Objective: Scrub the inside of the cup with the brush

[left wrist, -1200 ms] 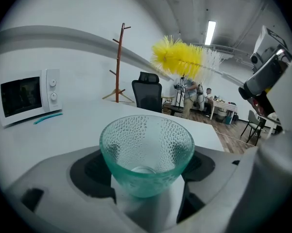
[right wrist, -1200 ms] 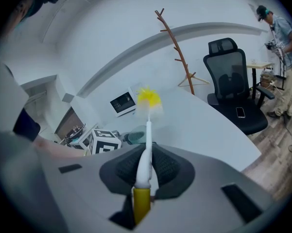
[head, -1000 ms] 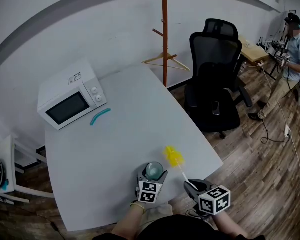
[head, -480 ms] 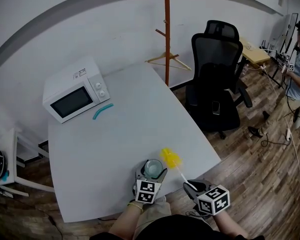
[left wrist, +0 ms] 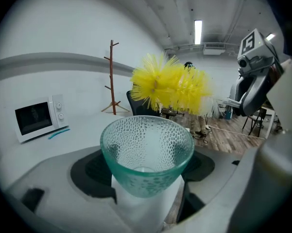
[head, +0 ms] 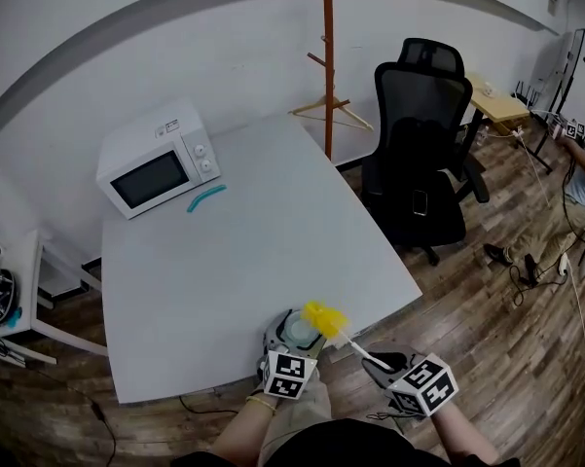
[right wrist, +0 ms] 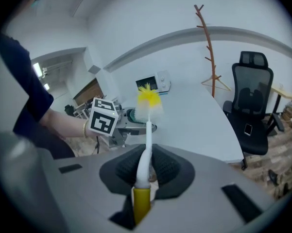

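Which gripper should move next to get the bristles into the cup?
Right. The right gripper is shut on the white-handled yellow-bristled brush, whose head hangs by the rim of the dimpled green glass cup that the left gripper clamps.

I'm looking at an office: black swivel chair (head: 420, 144), white table (head: 253, 261), microwave (head: 161, 161), coat stand (head: 327, 66), wood floor (head: 506, 339).

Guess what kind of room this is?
Probably an office or lab workroom, not a kitchen: a plain white table with a microwave on it, a black office chair beside it, and a coat stand against the wall.
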Demonstrator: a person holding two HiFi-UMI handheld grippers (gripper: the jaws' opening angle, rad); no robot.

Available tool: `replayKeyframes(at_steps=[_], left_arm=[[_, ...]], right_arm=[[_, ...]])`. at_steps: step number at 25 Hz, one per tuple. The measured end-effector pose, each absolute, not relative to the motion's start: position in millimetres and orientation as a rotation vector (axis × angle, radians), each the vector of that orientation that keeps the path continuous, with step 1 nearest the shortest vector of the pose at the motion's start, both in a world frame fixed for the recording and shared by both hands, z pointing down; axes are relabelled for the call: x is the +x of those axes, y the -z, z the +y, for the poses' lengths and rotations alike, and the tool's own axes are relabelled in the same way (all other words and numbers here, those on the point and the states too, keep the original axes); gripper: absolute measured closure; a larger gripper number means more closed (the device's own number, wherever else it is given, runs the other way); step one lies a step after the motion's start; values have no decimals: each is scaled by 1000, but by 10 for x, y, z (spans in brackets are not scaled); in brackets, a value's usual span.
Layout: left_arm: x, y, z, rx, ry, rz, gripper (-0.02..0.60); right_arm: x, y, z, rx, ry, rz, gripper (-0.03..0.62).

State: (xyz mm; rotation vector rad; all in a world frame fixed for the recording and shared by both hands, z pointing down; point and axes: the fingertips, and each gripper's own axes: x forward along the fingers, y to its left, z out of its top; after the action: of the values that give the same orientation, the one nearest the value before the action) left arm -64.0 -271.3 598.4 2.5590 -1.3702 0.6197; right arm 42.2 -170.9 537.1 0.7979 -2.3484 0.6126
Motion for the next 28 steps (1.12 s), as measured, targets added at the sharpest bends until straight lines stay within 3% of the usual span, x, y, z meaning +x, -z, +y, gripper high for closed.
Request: replayKeyframes(at_steps=[21, 28], left_arm=[[-287, -6043, -1472, 2683, -828, -1396, 201], [-214, -6110, -1265, 2710, -865, -1346, 201]], right_arm=[[776, -5302, -798, 359, 104, -1932, 542], [685, -5178, -983, 177, 562, -1628, 542]])
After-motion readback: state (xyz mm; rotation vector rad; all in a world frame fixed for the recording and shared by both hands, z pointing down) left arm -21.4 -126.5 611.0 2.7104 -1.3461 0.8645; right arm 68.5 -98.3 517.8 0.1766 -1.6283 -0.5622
